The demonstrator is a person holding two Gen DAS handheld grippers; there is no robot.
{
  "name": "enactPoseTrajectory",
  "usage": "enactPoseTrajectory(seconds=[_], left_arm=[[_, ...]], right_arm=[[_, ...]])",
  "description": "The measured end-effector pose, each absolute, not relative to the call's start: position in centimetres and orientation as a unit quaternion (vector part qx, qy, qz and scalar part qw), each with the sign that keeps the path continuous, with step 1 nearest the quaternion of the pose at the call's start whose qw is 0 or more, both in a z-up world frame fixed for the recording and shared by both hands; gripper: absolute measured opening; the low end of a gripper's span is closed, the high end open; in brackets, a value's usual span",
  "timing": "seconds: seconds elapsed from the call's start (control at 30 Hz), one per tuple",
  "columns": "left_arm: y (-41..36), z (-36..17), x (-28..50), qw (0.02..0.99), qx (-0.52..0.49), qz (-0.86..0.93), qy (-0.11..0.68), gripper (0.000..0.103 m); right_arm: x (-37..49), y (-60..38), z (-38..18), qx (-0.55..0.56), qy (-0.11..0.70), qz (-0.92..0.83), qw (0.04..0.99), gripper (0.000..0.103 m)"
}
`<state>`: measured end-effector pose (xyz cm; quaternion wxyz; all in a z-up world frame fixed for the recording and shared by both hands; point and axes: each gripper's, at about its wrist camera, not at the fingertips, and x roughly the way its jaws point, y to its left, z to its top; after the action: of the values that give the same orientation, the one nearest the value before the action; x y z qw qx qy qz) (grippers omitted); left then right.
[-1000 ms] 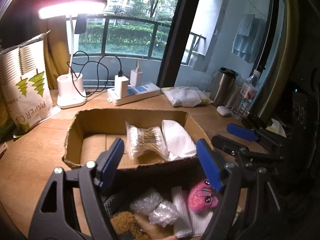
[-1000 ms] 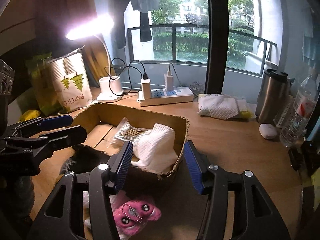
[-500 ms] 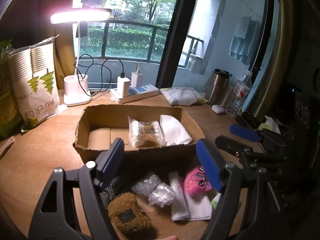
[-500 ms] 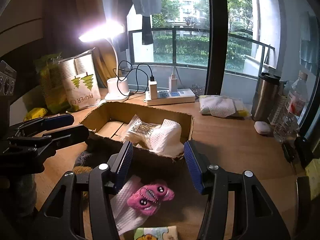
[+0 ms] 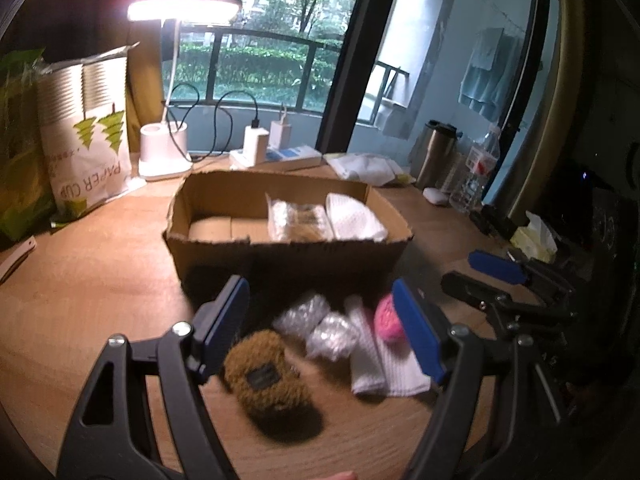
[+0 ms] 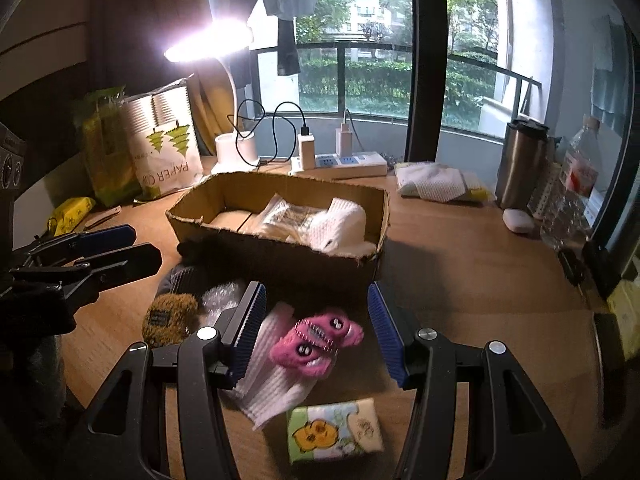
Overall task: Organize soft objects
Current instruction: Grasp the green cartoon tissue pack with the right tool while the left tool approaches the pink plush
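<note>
Pink plush (image 6: 316,342), on white cloth (image 6: 268,380) on the surface at 6 o'clock of the box (image 6: 280,256): light, squashy, best pinched across its body; right gripper (image 6: 316,334) and left gripper (image 5: 326,326) both half open, empty.

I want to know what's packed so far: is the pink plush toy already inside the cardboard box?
No, the pink plush toy lies on the white cloth on the table, in front of the cardboard box.

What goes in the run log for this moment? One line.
left gripper: open, empty | right gripper: open, empty | pink plush: on white cloth | cardboard box: behind
</note>
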<state>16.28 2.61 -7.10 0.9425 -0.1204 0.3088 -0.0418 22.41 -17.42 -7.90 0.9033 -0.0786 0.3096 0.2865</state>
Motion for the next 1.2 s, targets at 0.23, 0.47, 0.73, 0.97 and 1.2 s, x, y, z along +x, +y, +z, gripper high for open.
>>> enactPoseTrajectory(seconds=[0.23, 0.47, 0.73, 0.97, 1.2], left_arm=[[2.2, -8.7, 14.9, 0.938, -0.117, -0.045, 0.324, 0.076], [1.6, -10.0, 14.1, 0.934, -0.114, -0.048, 0.336, 0.076], [0.3, -11.5, 13.7, 0.928, -0.107, -0.053, 0.354, 0.076], [-0.9, -11.5, 14.1, 0.927, -0.093, -0.054, 0.36, 0.076], [-2.2, -11.6, 14.8, 0.925, -0.079, -0.056, 0.368, 0.076]], right_arm=[[20.9, -17.9, -9.9, -0.072, 0.328, 0.28, 0.899, 0.056], [20.0, -18.8, -11.3, -0.07, 0.34, 0.272, 0.898, 0.057], [19.6, -20.1, -12.9, -0.071, 0.351, 0.264, 0.896, 0.064], [19.5, -20.7, -14.2, -0.075, 0.362, 0.269, 0.889, 0.066], [19.8, -21.1, -15.3, -0.073, 0.368, 0.274, 0.885, 0.076]])
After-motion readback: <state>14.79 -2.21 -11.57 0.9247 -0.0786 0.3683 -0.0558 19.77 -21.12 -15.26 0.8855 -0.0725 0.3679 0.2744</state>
